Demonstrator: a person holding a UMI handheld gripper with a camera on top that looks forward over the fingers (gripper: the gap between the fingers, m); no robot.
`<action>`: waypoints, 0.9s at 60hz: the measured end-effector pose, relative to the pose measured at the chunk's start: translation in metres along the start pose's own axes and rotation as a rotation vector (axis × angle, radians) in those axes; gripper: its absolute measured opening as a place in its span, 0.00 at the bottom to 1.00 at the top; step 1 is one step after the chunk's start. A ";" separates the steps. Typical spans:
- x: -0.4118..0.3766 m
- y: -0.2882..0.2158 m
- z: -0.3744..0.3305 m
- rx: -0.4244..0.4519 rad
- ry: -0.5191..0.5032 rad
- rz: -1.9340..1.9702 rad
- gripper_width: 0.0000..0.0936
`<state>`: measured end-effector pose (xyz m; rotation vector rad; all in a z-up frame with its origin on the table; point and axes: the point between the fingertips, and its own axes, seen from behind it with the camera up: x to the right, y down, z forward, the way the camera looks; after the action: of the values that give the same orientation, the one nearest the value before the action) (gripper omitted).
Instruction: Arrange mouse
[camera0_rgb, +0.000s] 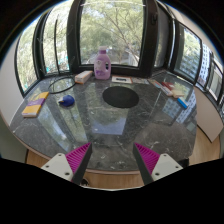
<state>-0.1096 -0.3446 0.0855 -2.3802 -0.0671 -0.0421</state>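
A small blue mouse (67, 100) lies on the glossy dark marble table (100, 125), at the far left, well beyond my left finger. A round black mouse pad (122, 96) lies at the table's middle, straight ahead of my fingers. My gripper (113, 158) hovers over the table's near edge. Its fingers stand wide apart with nothing between them; the pink pads (77, 158) show at either side.
A pink bottle (102, 65) and a tan box (84, 76) stand at the table's far side. A yellow and blue item (36, 106) lies at far left. Colourful small items (175, 93) lie at right. Large windows ring the room.
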 end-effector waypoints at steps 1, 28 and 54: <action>-0.010 0.002 0.006 -0.005 -0.013 -0.005 0.91; -0.213 -0.107 0.186 0.110 -0.164 -0.102 0.90; -0.239 -0.165 0.274 0.105 -0.067 -0.150 0.91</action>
<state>-0.3547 -0.0449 -0.0112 -2.2678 -0.2739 -0.0294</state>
